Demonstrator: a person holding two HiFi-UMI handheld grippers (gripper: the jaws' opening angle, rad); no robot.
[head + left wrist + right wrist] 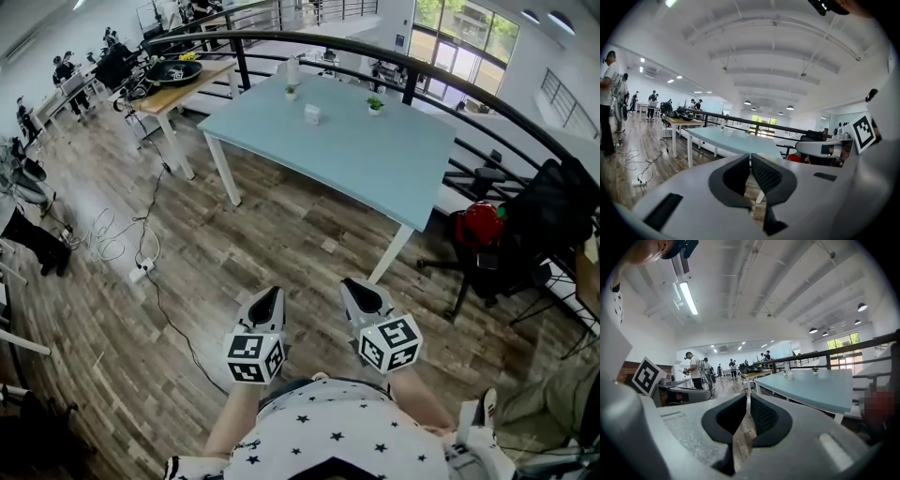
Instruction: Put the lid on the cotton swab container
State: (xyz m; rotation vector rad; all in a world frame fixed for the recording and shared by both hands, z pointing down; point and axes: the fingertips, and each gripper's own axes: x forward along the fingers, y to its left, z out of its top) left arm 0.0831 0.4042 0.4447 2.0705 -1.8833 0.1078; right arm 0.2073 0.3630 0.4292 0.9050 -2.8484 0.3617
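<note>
A small white container stands near the far side of the light blue table; it is too small to tell whether it has a lid. A taller white object stands behind it. Both grippers are held close to my body over the wooden floor, well short of the table. My left gripper has its pads together with nothing between them. The right gripper points at the table with its tips almost touching and nothing held.
Two small potted plants sit on the table. A black railing runs behind it. A black office chair with a red item stands right. Cables and a power strip lie on the floor left. A wooden table stands far left.
</note>
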